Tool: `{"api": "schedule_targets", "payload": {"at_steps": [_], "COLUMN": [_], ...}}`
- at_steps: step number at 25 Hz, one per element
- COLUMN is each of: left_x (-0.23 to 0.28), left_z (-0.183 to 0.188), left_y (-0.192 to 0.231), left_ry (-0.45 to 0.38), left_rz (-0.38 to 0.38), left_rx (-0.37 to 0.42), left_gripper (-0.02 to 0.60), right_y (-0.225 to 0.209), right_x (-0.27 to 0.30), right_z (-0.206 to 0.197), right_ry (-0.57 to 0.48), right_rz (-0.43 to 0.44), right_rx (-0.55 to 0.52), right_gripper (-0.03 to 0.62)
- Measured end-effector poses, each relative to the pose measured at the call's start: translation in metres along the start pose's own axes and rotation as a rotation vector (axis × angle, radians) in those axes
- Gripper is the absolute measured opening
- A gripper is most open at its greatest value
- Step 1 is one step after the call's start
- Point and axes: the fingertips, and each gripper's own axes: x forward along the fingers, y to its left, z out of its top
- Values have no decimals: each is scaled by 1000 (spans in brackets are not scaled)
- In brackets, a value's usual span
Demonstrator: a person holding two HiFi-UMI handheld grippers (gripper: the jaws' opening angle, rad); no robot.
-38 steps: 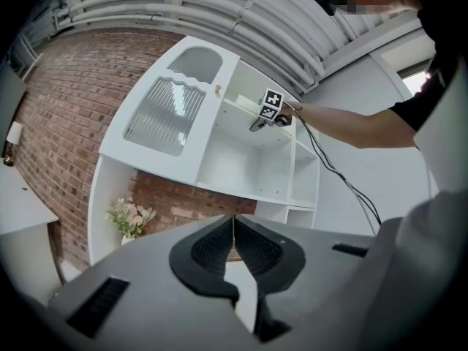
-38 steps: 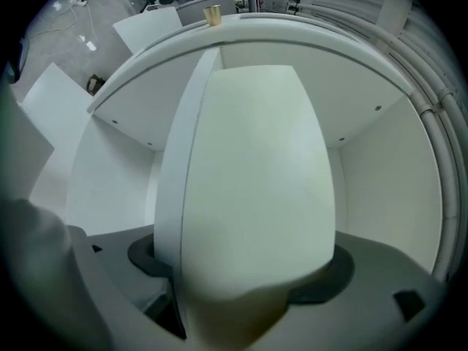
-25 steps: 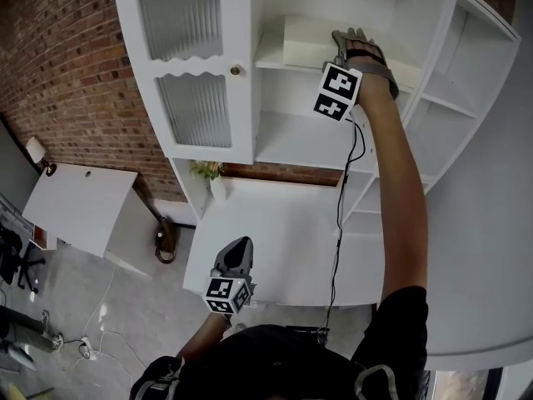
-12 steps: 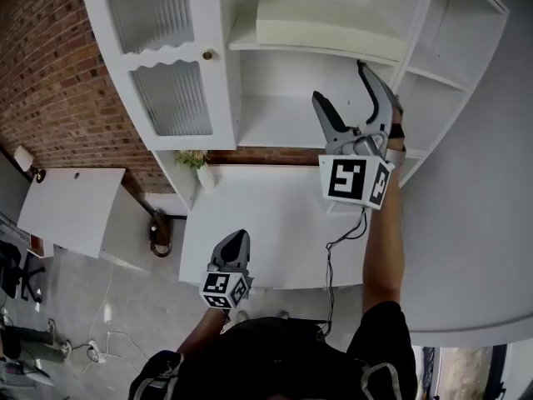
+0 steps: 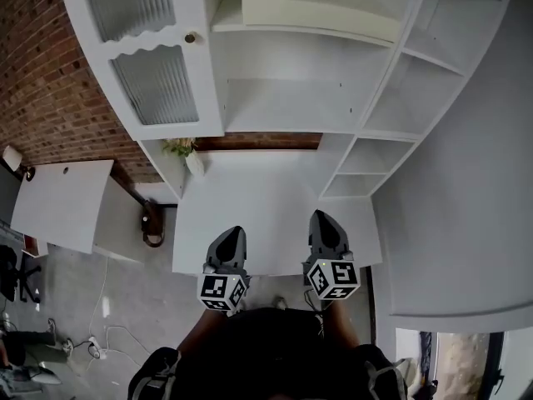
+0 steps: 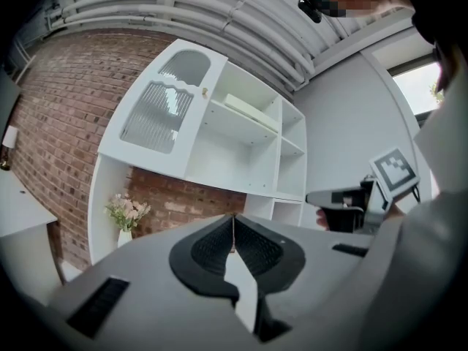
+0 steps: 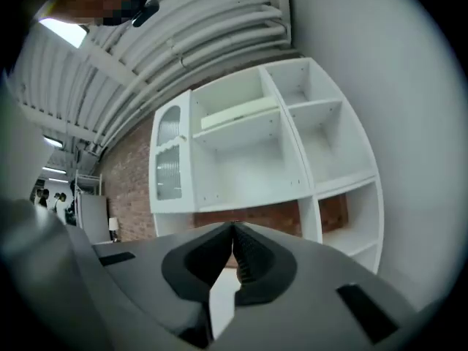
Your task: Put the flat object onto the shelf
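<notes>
Flat object (image 5: pixel 316 11), pale cream rectangular slab, lying flat on top shelf (image 5: pixel 250 28) of white shelf unit, just right of ribbed-glass door (image 5: pixel 158 82). Compartments below and to right standing open. Smooth white desk (image 5: pixel 250 198) spreading ahead, its near edge running under both claws. Left claw (image 5: pixel 235 232) staying pressed together, empty. Right claw (image 5: pixel 321 217) having just been closing, now meeting on nothing. Earlier it was reaching up by shelf, spread wide; now sitting low beside left claw.
</notes>
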Motion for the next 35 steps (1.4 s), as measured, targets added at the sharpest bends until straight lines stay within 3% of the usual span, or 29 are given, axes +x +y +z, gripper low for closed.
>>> {"api": "schedule_targets", "payload": {"at_steps": [3, 7, 35], "left_x": [1, -1, -1], "left_z": [-7, -9, -13], "left_y": [-5, -10, -6], "left_ry": [13, 10, 9], "left_rz": [-11, -22, -2], "left_rx": [-2, -1, -7], "left_gripper": [15, 15, 15], "right_y": [16, 18, 19], "right_x": [-17, -28, -25], "right_z": [-47, -74, -72], "right_ry": [88, 122, 93], "right_rz": [15, -7, 31], "right_rx": [-4, -6, -40], "right_gripper": [28, 28, 26]}}
